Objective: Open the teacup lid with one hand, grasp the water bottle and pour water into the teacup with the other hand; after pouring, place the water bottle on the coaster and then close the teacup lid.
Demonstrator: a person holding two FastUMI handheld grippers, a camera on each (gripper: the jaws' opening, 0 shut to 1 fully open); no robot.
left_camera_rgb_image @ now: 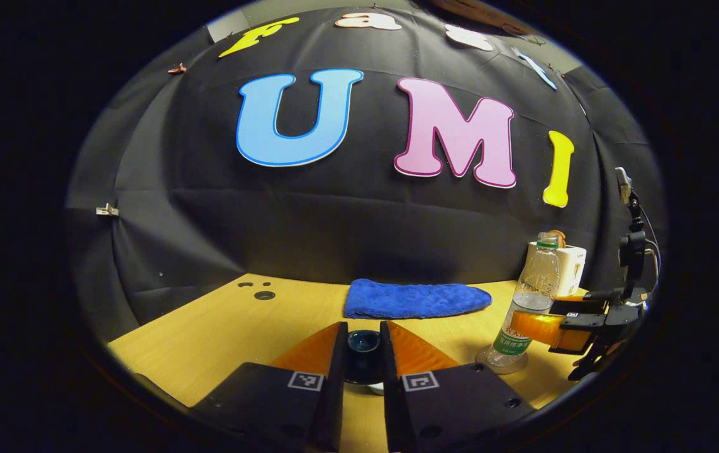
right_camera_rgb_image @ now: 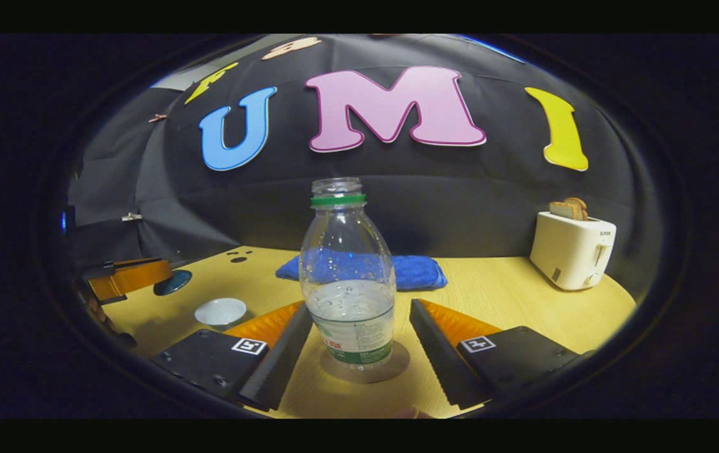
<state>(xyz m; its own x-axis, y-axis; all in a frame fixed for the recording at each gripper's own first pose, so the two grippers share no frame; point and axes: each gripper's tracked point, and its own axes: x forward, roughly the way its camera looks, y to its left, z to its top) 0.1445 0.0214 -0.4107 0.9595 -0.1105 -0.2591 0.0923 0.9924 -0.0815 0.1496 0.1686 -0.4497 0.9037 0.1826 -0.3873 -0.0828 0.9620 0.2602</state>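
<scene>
In the left gripper view the left tongs (left_camera_rgb_image: 363, 355) are drawn narrow around a dark blue teacup lid (left_camera_rgb_image: 363, 341), one finger on each side of it. Whether both press on it is hard to tell, as the fingers hide its edges. Just under it a sliver of white shows, too cut off to name.

Off to the right in that view the water bottle (left_camera_rgb_image: 526, 308) stands upright on a round coaster (left_camera_rgb_image: 502, 362) on the desk (left_camera_rgb_image: 221, 327). The right tongs (left_camera_rgb_image: 538, 327) are at its label, and their far side is hidden behind the bottle.

In the right gripper view the right tongs (right_camera_rgb_image: 358, 343) stand wide, with the bottle (right_camera_rgb_image: 348, 283) between the fingers and clear of both. It is uncapped and partly full of water. Its label has green and red print too small to read. The coaster (right_camera_rgb_image: 397, 365) lies under it.

At the left, a white teacup (right_camera_rgb_image: 220, 311) sits open on the desk (right_camera_rgb_image: 510, 296), seen from above. Above it the left tongs (right_camera_rgb_image: 145, 277) hold the lid (right_camera_rgb_image: 172, 282), mostly hidden.

A blue towel (right_camera_rgb_image: 419, 272) lies behind the bottle. At the far right is a white toaster (right_camera_rgb_image: 572, 250) with bread in it; its small lettering is blurred.
</scene>
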